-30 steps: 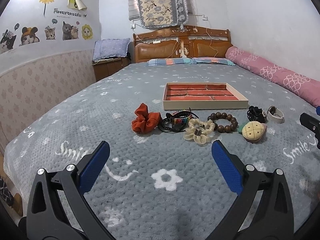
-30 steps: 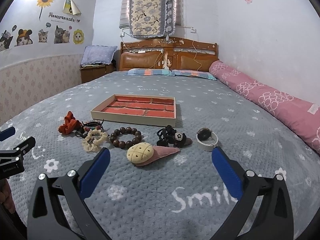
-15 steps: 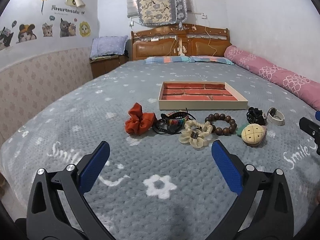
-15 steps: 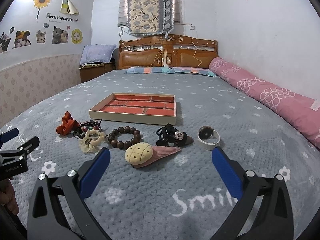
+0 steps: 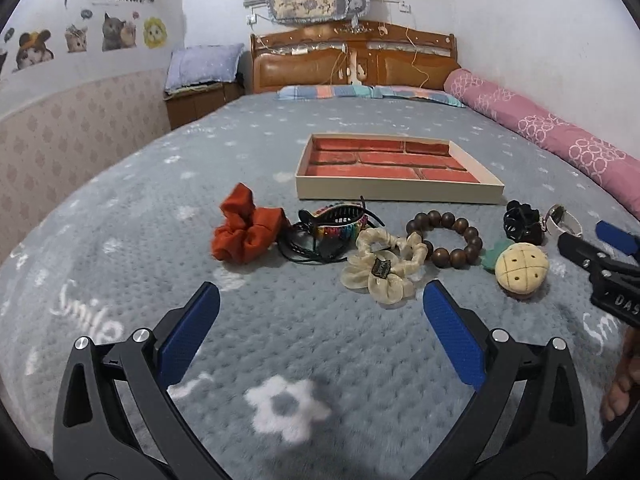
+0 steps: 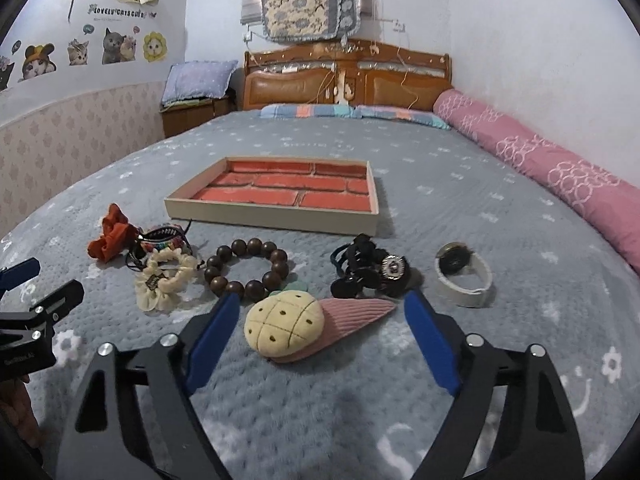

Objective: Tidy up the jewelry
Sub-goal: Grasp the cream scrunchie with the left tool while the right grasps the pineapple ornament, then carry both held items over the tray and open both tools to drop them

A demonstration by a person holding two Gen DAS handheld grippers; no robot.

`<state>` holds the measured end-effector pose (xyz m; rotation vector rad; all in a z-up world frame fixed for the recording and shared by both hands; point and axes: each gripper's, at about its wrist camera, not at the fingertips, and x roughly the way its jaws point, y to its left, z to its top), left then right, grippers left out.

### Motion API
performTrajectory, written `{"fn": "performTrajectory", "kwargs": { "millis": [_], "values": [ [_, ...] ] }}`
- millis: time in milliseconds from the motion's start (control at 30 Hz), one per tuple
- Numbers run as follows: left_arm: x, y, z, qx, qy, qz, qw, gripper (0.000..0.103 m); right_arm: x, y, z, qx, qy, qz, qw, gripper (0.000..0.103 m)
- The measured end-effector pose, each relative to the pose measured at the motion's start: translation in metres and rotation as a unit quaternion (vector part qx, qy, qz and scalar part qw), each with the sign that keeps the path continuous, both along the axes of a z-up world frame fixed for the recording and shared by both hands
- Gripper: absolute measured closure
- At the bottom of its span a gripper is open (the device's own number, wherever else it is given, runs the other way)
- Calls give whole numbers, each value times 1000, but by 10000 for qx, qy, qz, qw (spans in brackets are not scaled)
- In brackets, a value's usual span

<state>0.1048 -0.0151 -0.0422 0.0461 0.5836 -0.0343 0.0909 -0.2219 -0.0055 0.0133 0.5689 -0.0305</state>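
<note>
Jewelry lies in a loose row across the bed's near half, none of it yet in the brick-patterned tray [image 6: 276, 216] behind. Directly ahead of my right claw [image 6: 320, 328] sits the plush pineapple clip [image 6: 286, 322], now framed between my blue pads though untouched. My jaws have just narrowed from their widest, and both claws have dropped closer to the blanket [image 6: 360, 420] than a second ago, so I judge a first pick is beginning. Beyond lie the wooden bead bracelet [image 6: 246, 268], black clip [image 6: 366, 270] and watch [image 6: 464, 278]. My left claw [image 5: 320, 316] gapes empty before the cream scrunchie [image 5: 384, 266].
</note>
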Motion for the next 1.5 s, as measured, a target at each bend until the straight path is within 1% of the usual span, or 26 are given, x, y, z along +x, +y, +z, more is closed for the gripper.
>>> {"fn": "performTrajectory", "kwargs": {
  "millis": [67,133,267,300,367,467,600,633,667,700,767,800,833,867,900,933,1067,1167,1367,1500],
  "values": [
    [12,-2,-4,-6,82,-9,10000,7,12,0,-9,-8,169,16,9999,28],
    [23,-6,-5,4,132,-43,9999,7,22,-1,-17,42,343,38,9994,41],
    [44,-12,-6,-57,171,-38,9998,8,35,-3,-28,190,645,148,9976,45],
    [48,-14,-7,-51,186,-52,9998,8,37,-3,-30,212,685,214,9972,51],
    [55,-17,-10,-67,261,-93,9996,12,40,-1,-34,260,775,385,9959,72],
    [67,-21,-18,-104,483,-233,9985,14,42,2,-37,273,811,510,9950,76],
    [77,-24,-29,-129,727,-314,9968,20,42,1,-36,371,753,557,9949,81],
    [81,-25,-32,-138,829,-323,9959,23,42,1,-35,368,717,558,9952,81],
    [83,-25,-35,-153,894,-337,9953,33,42,1,-34,366,700,561,9953,81],
    [87,-24,-38,-224,1002,-383,9940,39,42,2,-34,369,686,558,9954,81],
    [94,-23,-44,-397,1186,-498,9909,60,42,0,-33,405,666,567,9953,81],
    [96,-21,-45,-577,1239,-605,9888,64,42,0,-33,427,666,574,9952,81],
    [99,-20,-47,-721,1281,-667,9869,71,42,-1,-33,454,674,590,9949,81],
    [100,-20,-48,-803,1281,-742,9857,82,43,-2,-33,471,672,599,9948,81],
    [100,-21,-48,-849,1285,-812,9847,85,43,-2,-33,483,663,606,9948,81],
    [100,-22,-49,-862,1270,-847,9845,87,42,-3,-32,502,648,616,9947,82],
    [89,-16,-38,-1037,983,-891,9857,88,37,-3,-24,452,462,638,9959,84],
    [78,-14,-28,-1034,846,-931,9867,88,31,-4,-12,401,297,625,9968,84],
    [51,-12,9,-888,378,-1004,9902,88,12,-8,30,308,-174,540,9979,84],
    [36,-10,39,-875,85,-1070,9904,88,-3,-7,58,229,-445,493,9975,84]
  ]
}}
